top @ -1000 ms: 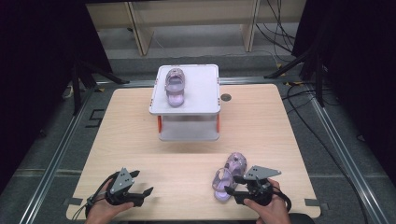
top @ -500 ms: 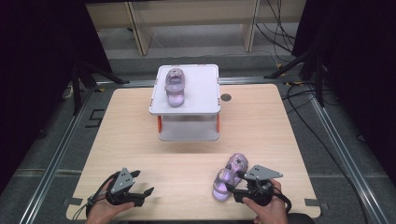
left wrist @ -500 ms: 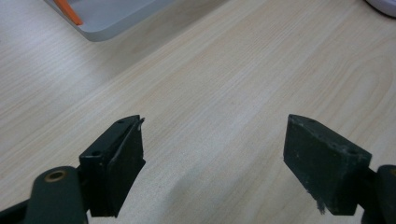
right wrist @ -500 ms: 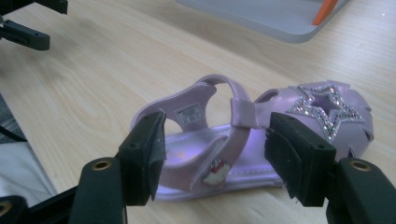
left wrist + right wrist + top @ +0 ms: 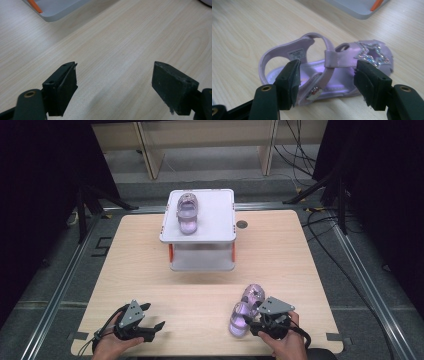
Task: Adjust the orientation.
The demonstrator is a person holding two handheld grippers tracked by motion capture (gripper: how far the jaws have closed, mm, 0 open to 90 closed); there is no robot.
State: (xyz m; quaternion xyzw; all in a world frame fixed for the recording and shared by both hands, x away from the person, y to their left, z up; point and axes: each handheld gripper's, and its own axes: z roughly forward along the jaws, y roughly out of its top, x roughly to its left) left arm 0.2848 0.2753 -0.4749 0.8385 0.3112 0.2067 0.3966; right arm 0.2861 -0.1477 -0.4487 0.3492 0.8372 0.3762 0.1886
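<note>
A lilac child's sandal [image 5: 247, 302] with a glittery star [image 5: 372, 53] lies on the wooden table near the front right. My right gripper [image 5: 254, 321] reaches it from the right. In the right gripper view its jaws [image 5: 328, 66] stand open on either side of the sandal's strap without pressing on it; they have just been opening. A matching sandal [image 5: 187, 212] rests on the lid of a white box [image 5: 220, 220] at the table's far middle. My left gripper [image 5: 154, 316] sits open at the front left, with bare wood between its pads [image 5: 113, 70].
The white box has orange clips [image 5: 171, 252] on its sides, and a corner of it [image 5: 57, 10] shows in the left gripper view. A small dark hole [image 5: 242, 224] marks the tabletop right of the box. Metal rails run along both table sides.
The right gripper has shifted very slightly beside the front sandal, which stays on the table. The left gripper and the sandal on the box have not moved.
</note>
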